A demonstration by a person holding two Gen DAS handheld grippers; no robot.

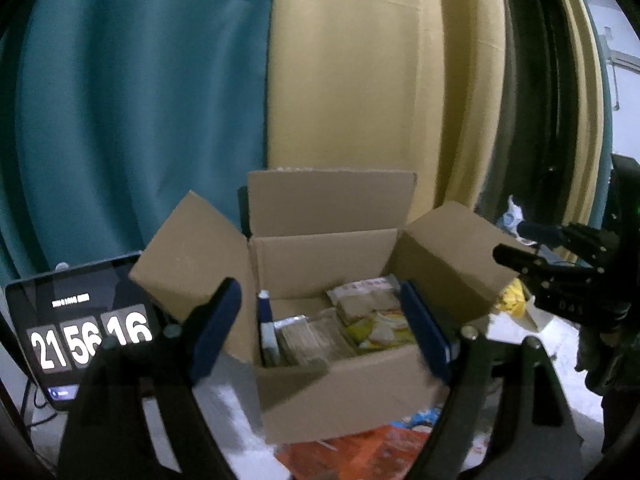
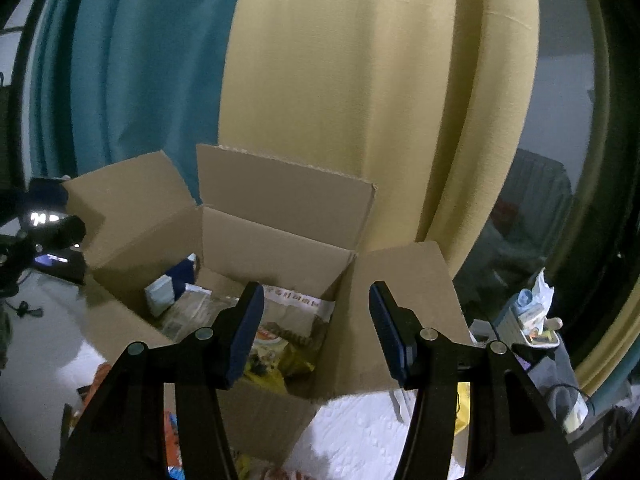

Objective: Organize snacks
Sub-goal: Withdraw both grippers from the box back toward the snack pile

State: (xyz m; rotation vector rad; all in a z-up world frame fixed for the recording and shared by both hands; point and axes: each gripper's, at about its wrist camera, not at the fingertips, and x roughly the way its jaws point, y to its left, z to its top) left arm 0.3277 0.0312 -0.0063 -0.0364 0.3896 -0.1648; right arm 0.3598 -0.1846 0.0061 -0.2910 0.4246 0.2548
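Curtains [image 1: 140,100], teal on one side and yellow on the other, hang behind a white worktop [image 2: 352,432] on which an open cardboard box [image 1: 344,384] stands with all four flaps raised.

**Task items.** The snacks are divided between two places. Several packets [image 1: 360,320] already lie flat in the bottom of the box, with a dark blue item [image 1: 265,312] upright against its left inner wall. More wrappers, including an orange one [image 1: 380,448], lie loose on the worktop just in front of the box, below both tools.

**Left gripper** [image 1: 320,332]. The fingers stand wide apart and empty, with the box opening framed between them.

**Right gripper** [image 2: 316,332]. The fingers are parted and hold nothing. They point toward the right half of the box, close to the right-hand flap [image 2: 400,312].

**Governing relation.** The box lies ahead of and below both tools. The loose wrappers lie nearer than the box, under the finger bases. The orange wrapper sits closest to the left gripper, so that hand is judged better placed for the next pick.

**Other items.** A tablet [image 1: 80,332] showing a clock stands left of the box.
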